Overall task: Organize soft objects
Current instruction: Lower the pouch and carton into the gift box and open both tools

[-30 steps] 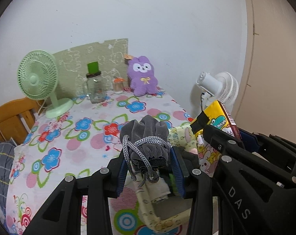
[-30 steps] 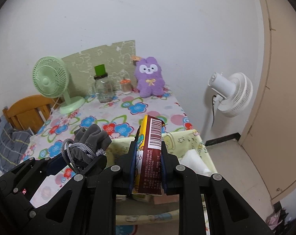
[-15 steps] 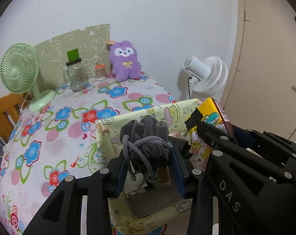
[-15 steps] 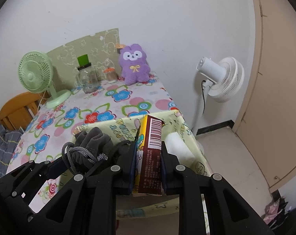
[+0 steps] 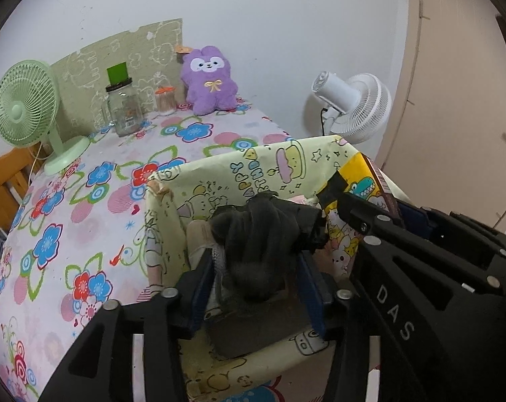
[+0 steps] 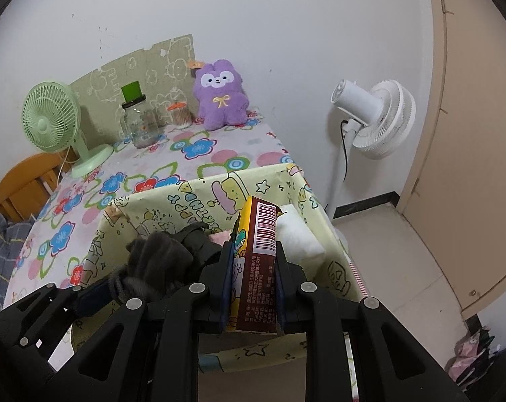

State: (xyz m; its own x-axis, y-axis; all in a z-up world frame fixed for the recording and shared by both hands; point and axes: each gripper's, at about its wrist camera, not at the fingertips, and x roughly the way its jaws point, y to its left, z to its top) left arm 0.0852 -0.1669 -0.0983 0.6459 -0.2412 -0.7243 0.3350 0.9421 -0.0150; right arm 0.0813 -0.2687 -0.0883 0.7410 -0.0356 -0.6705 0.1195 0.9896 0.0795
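My left gripper [image 5: 256, 288] has opened; the grey drawstring pouch [image 5: 259, 244] sits loose between its blue pads, over the open yellow cartoon-print storage box [image 5: 219, 181]. The pouch [image 6: 159, 261] also shows in the right wrist view, at the box's left side. My right gripper [image 6: 251, 288] is shut on a yellow and brown snack packet [image 6: 256, 261] and holds it upright over the same box [image 6: 192, 197]. The packet [image 5: 350, 207] shows right of the pouch in the left wrist view. A white soft pack [image 6: 296, 238] lies inside the box at the right.
The box stands at the edge of a table with a flowered cloth [image 5: 85, 207]. At the table's back stand a green desk fan [image 5: 28, 114], a glass jar [image 5: 122, 110], a small jar [image 5: 166, 100] and a purple plush [image 5: 209, 80]. A white floor fan [image 6: 373, 117] stands right.
Both grippers moved forward and down over the box. The left gripper's pads spread apart and the pouch tipped forward, its cord end now low between the pads. The right gripper kept its hold on the packet.
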